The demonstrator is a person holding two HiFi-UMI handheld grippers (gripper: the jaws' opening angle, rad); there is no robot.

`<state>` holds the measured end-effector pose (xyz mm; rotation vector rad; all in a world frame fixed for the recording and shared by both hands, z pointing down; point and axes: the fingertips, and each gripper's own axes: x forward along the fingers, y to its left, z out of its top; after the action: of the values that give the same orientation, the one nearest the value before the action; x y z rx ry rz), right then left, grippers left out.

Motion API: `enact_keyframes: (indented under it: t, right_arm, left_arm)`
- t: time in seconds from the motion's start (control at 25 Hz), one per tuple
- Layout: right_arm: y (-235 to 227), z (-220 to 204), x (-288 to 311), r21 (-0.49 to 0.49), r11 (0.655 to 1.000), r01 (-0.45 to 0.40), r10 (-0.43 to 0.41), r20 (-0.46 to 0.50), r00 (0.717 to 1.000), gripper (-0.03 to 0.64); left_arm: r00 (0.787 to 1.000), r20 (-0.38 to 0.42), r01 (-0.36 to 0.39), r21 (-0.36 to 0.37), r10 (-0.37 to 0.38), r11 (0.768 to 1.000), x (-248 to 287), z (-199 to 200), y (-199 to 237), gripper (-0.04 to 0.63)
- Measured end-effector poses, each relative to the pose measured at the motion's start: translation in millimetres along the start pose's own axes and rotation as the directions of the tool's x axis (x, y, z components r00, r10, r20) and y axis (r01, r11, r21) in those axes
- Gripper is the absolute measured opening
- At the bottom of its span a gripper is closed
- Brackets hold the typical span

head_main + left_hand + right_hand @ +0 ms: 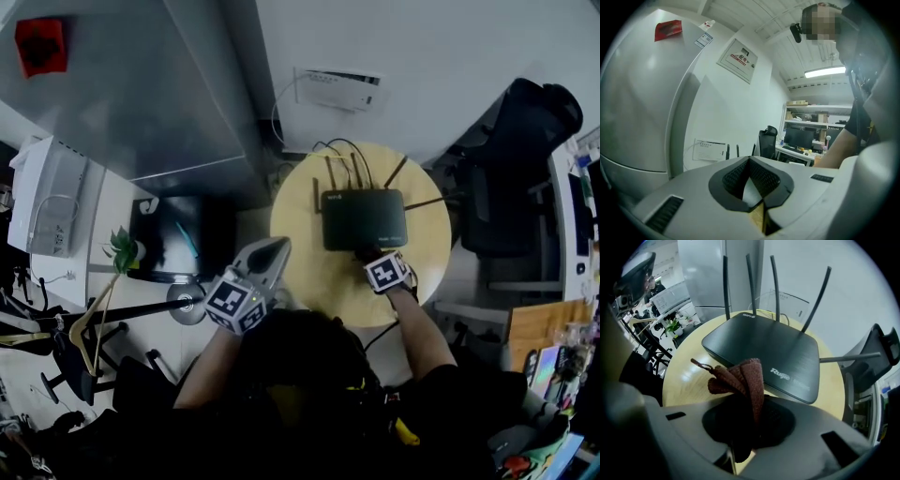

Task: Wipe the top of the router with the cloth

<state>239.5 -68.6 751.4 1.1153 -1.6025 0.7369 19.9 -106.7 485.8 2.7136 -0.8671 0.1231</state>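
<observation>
Clamped in our right gripper [751, 430] is the cloth [740, 376], a reddish-brown, ribbed terry piece bunched into soft folds with a small loop tag sticking out on its left. Its dark textured jaws are pressed together on the fabric's lower end, so the folds stand up out of them. Just past the cloth lies the router [764, 350], a flat matte-black slab with rounded corners and pale lettering near its near edge. Four thin rod antennas rise from its far side, and another sticks out to the right. We cannot tell whether the cloth touches the router's near edge.

From the head view, the router [364, 217] sits on the far half of a round, pale wooden table [314, 281], and our right gripper [368, 254] meets its near edge. Our left gripper [275, 251] hangs over the table's near left part, well apart from the router. Its smooth grey jaws [752, 180] are closed tip to tip on nothing.
</observation>
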Motion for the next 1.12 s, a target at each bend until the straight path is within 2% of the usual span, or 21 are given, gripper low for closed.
enact_keyframes:
  t: [0.2, 0.36, 0.6, 0.76, 0.84, 1.0, 1.08, 1.12]
  right_arm:
    - [-23, -18, 2, 0.028, 0.999, -0.03, 0.03, -0.009, 1.0, 0.064]
    - [-31, -16, 3, 0.028, 0.998, -0.06, 0.059, 0.018, 0.998, 0.064]
    - [-56, -32, 1, 0.022, 0.999, -0.038, 0.038, 0.002, 0.999, 0.064]
    - [-70, -53, -2, 0.063, 0.997, -0.034, 0.038, -0.061, 0.997, 0.065]
    - [-77, -55, -3, 0.078, 0.997, -0.028, 0.032, -0.053, 0.998, 0.064]
    - [-95, -37, -4, 0.066, 0.998, 0.0, -0.004, 0.06, 0.998, 0.064]
    - [-100, -43, -6, 0.093, 0.996, 0.007, -0.01, 0.04, 0.999, 0.064]
    - [-100, -55, -7, 0.131, 0.991, 0.004, -0.003, -0.007, 1.0, 0.064]
  left_arm:
    - [0.999, -0.003, -0.033, 0.005, 0.033, 0.999, 5, -4, -11, -0.002]
    - [0.999, 0.001, -0.053, 0.027, 0.053, 0.998, 7, 0, -13, -0.002]
    - [0.996, 0.013, -0.09, 0.045, 0.089, 0.995, 7, 4, -19, -0.002]
    - [0.995, 0.01, -0.103, 0.054, 0.102, 0.993, 6, 3, -23, -0.002]
    - [0.994, 0.012, -0.11, 0.05, 0.11, 0.993, 3, 2, -26, -0.002]
    - [0.992, 0.012, -0.123, 0.041, 0.122, 0.992, -1, 0, -30, -0.002]
    - [0.992, 0.011, -0.126, 0.042, 0.125, 0.991, -2, 0, -33, -0.002]
    - [0.992, 0.01, -0.127, 0.042, 0.126, 0.991, -2, -1, -35, -0.002]
